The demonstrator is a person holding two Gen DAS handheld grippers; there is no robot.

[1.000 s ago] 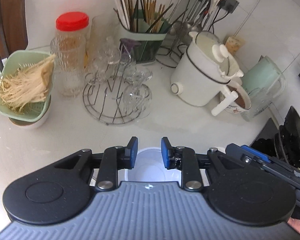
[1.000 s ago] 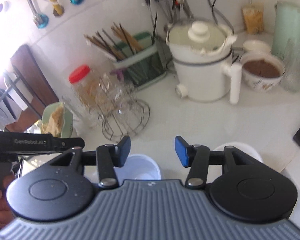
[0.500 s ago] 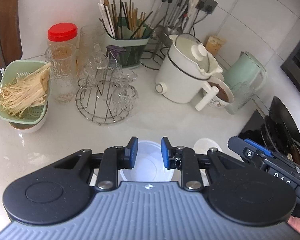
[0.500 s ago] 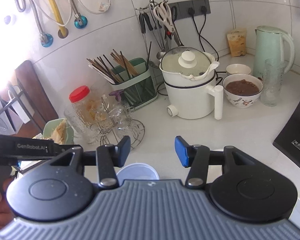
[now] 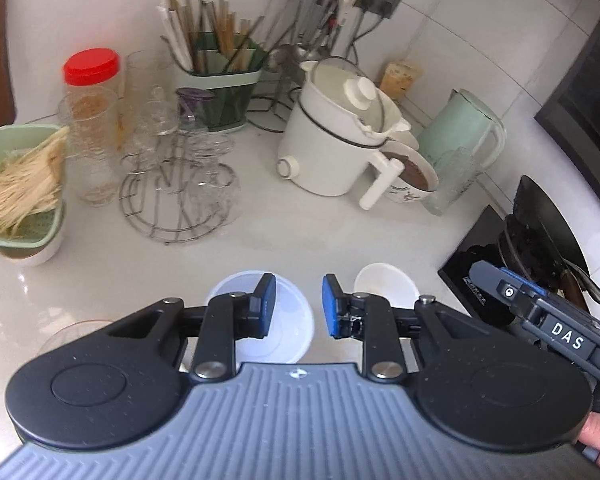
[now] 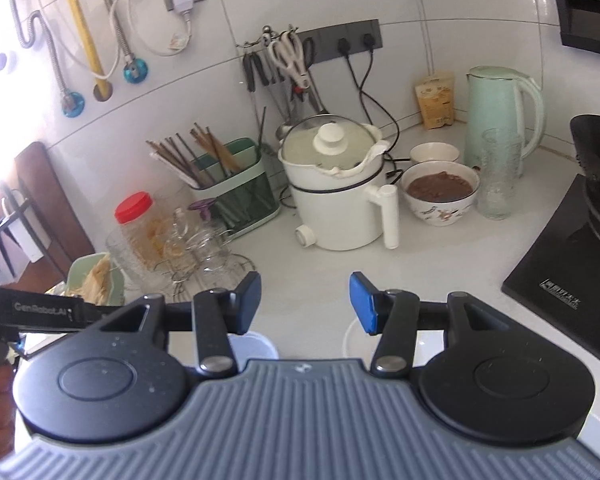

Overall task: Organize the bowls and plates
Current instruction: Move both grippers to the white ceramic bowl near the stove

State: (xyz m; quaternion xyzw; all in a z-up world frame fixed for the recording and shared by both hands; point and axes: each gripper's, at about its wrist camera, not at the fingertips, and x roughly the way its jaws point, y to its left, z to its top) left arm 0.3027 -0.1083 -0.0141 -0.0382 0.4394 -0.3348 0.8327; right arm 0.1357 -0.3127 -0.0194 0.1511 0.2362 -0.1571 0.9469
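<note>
A pale blue-white bowl (image 5: 294, 332) stands on the white counter (image 5: 300, 240) right under my left gripper (image 5: 299, 306). The blue pads are a little apart with nothing between them, above the bowl and clear of it. To its right sits a small white dish (image 5: 384, 284). A clear glass dish (image 5: 70, 332) shows at the lower left, half hidden by the gripper body. In the right wrist view my right gripper (image 6: 306, 304) is open wider and empty. Only slivers of the bowl (image 6: 258, 344) and white dish (image 6: 354, 340) show behind its fingers.
Along the back stand a white electric pot (image 6: 336, 196), a bowl of brown food (image 6: 440, 192), a glass tumbler (image 6: 498, 176), a mint kettle (image 6: 496, 112), a chopstick caddy (image 5: 220, 88) and a wire rack of glasses (image 5: 176, 184). A green strainer (image 5: 16, 188) sits left, a black hob with wok (image 6: 572, 248) right.
Both grippers have pulled back and risen, so more of the counter shows. The white dish and glass dish have come into the left wrist view. Neither gripper's opening has changed.
</note>
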